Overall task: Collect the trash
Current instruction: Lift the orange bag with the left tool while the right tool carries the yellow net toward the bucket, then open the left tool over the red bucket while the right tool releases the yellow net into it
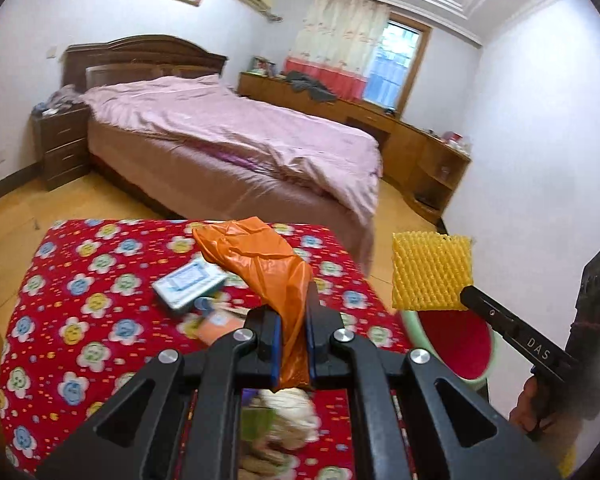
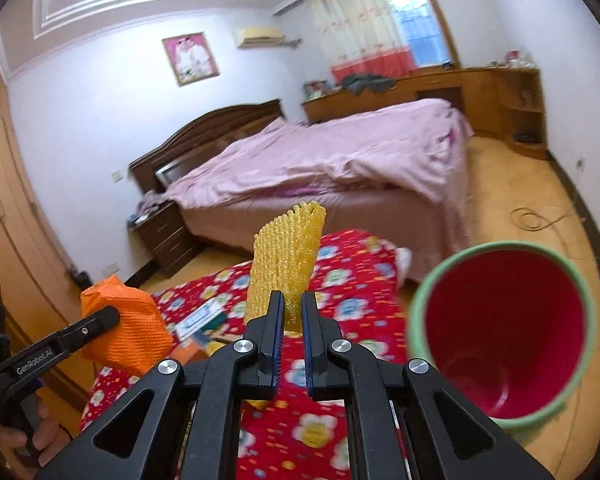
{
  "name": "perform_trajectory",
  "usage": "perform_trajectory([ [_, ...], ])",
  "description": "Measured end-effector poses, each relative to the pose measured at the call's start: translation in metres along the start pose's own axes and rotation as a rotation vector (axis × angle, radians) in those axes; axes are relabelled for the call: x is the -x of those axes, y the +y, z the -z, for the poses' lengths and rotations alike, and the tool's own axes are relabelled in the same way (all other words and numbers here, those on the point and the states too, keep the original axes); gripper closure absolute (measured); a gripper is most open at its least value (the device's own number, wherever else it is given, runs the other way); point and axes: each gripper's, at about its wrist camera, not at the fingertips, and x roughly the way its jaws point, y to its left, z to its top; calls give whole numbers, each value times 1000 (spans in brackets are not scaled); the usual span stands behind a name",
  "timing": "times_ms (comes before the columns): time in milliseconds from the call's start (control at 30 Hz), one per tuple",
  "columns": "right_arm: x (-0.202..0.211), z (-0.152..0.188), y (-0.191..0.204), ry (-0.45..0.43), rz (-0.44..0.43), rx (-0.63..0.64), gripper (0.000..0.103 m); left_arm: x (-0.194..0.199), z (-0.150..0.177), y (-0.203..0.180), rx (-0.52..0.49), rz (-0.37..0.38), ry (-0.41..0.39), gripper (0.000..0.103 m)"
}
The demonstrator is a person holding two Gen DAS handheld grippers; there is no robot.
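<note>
A bed [image 1: 228,148] with a rumpled pink cover fills the far part of the room, its dark wooden headboard [image 1: 144,54] against the wall and a dark nightstand [image 1: 62,144] beside it. A long wooden cabinet [image 1: 340,108] runs under the curtained window [image 1: 392,64], with grey clothing heaped on top.

Nearer, the tabletop [image 1: 84,320] is covered by a red cloth printed with flowers. To its right stands a bin [image 2: 500,336] with a green rim and a red inside, its mouth tilted towards the right wrist camera; no trash shows in the part of it that can be seen.

The left tongs [image 1: 293,340] are clamped on an orange plastic bag [image 1: 260,264], which rises crumpled between the blue pads [image 1: 277,344] and hangs above the tabletop. The right tongs [image 2: 291,344] are clamped on a yellow foam net sleeve [image 2: 288,256], held upright above the tabletop's right side, just beside the bin; in the left wrist view the sleeve sits directly over the bin's rim.

Still on the cloth lie a flat white and teal box [image 1: 188,284], an orange packet [image 1: 216,328] next to it, and, close under the left tongs, a crumpled whitish wad [image 1: 292,416] with some green scraps [image 1: 260,420], blurred. In the right wrist view a coil of cable [image 2: 536,216] lies on the wooden floor near the bed's foot.
</note>
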Motion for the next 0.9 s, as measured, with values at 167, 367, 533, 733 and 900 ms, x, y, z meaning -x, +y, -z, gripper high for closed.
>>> perform_trajectory([
  [167,27,3,-29,-34,75,-19,95,-6,5,-42,-55,54,17,95],
  [367,45,9,-67,-58,163,-41,95,-23,11,-93,-116,122,44,95],
  [533,54,16,-96,-73,236,-64,95,-47,18,-136,-175,173,65,95],
  [733,58,29,-126,-58,337,-65,94,-92,30,-172,-197,225,128,95],
  [900,57,35,-155,-45,381,-86,94,-131,47,-195,-226,260,197,95],
])
